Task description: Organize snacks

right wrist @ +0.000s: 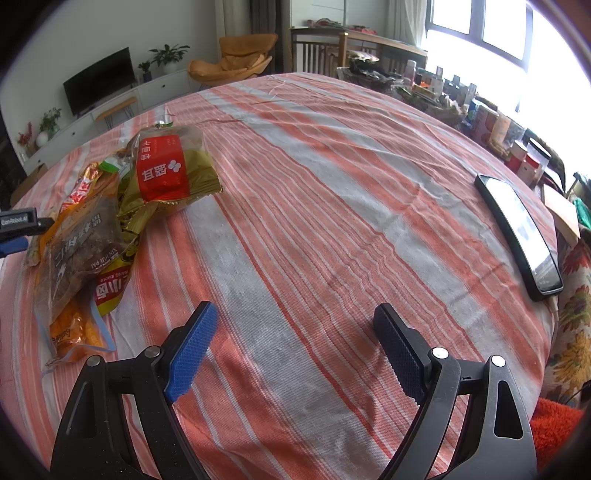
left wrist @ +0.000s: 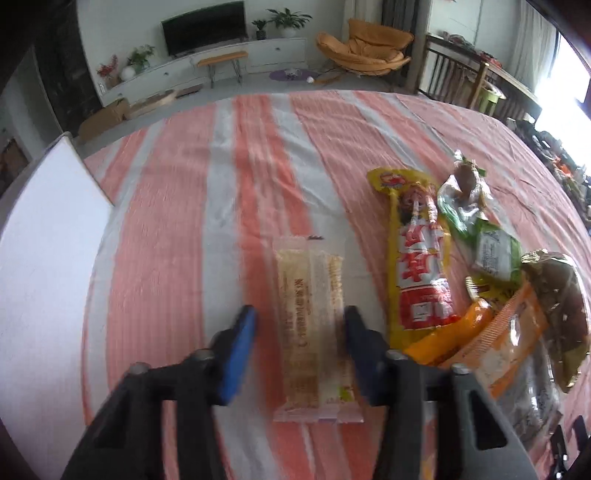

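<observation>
Before me a striped cloth [right wrist: 332, 206] covers the table. A phone [right wrist: 521, 236] lies face up near its edge. I see a television [left wrist: 205, 31] and an orange chair [left wrist: 364, 46] beyond.

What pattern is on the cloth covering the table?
Orange-pink and pale grey stripes on the woven tablecloth, clearest in the right wrist view.

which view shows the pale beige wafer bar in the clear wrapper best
The left wrist view. The pale beige wafer bar in its clear wrapper lies lengthwise on the striped cloth, between the left gripper fingers, unobstructed though slightly blurred. The right wrist view does not show it, only the snack pile.
</observation>
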`<state>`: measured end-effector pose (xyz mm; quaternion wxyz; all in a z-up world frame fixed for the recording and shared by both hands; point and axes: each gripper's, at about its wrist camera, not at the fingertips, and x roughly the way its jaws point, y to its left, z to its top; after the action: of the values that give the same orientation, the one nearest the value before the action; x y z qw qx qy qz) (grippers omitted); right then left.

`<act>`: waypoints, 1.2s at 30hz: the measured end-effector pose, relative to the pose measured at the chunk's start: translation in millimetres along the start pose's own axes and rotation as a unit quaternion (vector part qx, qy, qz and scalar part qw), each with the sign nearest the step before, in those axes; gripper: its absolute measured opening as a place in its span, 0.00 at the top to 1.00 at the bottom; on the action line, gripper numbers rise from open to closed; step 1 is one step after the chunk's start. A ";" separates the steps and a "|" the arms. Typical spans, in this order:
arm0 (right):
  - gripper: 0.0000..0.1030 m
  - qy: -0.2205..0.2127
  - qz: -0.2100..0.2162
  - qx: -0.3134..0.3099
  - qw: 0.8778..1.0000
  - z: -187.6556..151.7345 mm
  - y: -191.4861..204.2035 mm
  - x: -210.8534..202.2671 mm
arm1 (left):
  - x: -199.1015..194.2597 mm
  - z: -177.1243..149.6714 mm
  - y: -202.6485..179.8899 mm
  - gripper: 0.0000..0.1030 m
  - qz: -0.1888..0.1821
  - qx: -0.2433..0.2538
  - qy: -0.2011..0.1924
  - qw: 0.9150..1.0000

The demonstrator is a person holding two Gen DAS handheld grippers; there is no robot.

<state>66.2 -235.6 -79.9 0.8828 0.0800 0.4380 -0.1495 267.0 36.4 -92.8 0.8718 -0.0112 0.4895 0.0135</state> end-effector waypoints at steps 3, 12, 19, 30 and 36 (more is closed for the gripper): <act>0.13 0.000 0.000 0.000 1.000 0.0 0.0 0.0 | -11.2 -13.9 9.4 0.70 -0.009 -0.015 0.004 1.000; 0.13 -0.001 0.000 0.000 1.000 -0.1 0.0 -0.4 | -79.0 -130.6 30.7 0.69 -0.007 -0.004 0.000 1.000; 0.13 -0.001 0.000 0.001 1.000 0.0 -0.1 0.7 | -85.1 -155.4 45.5 0.25 0.009 -0.002 -0.029 1.000; 0.13 -0.001 0.000 0.001 1.000 0.0 -0.1 0.8 | -74.7 -153.9 59.8 0.02 0.012 -0.030 -0.038 0.999; 0.13 -0.001 0.000 0.001 1.000 0.1 -0.2 0.5 | -74.2 -152.5 58.6 0.00 0.012 -0.029 -0.037 0.999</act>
<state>66.5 -235.9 -80.2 0.8834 0.0807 0.4367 -0.1500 96.3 89.1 -109.1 0.8884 -0.0300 0.4565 0.0389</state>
